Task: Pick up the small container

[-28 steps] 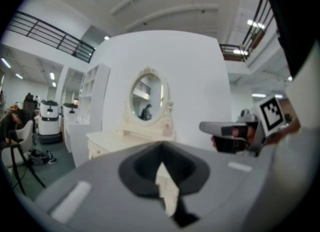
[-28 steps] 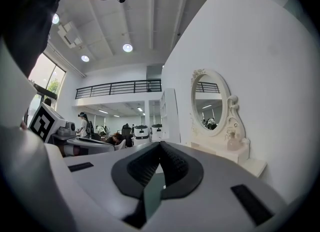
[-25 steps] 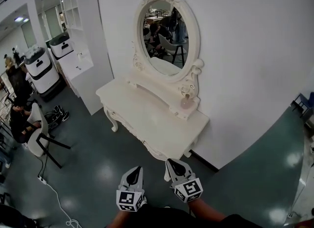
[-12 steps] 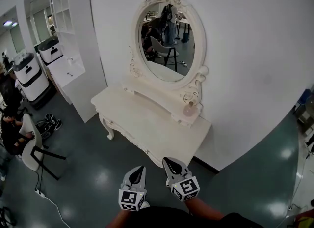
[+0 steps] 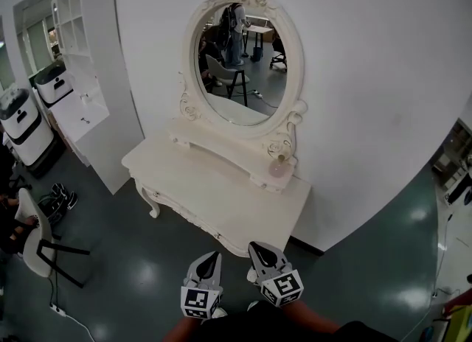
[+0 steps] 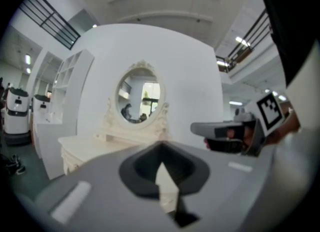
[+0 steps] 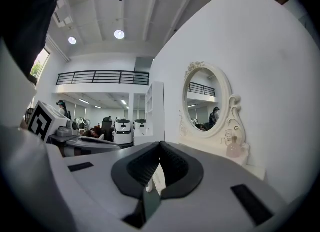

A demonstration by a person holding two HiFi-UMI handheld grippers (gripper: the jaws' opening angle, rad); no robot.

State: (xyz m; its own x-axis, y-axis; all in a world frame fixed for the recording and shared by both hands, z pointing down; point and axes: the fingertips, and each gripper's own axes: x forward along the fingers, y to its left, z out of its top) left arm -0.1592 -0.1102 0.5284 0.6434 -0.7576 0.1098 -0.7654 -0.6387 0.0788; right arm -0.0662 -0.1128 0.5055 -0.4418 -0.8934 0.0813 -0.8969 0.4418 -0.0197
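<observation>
Approach stage: the small container (image 5: 279, 165), a pale pink bottle, stands on the dressing table's (image 5: 221, 200) raised ledge by the mirror's (image 5: 240, 60) right foot, well apart from both tools. The left gripper (image 5: 209, 256) and right gripper (image 5: 256, 247) are closed and empty. Judged next: step closer and part one gripper's jaws around the bottle.

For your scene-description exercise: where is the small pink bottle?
In the head view, the small pink bottle stands on the raised shelf of the dressing table, at its right end, beside the mirror frame.
</observation>
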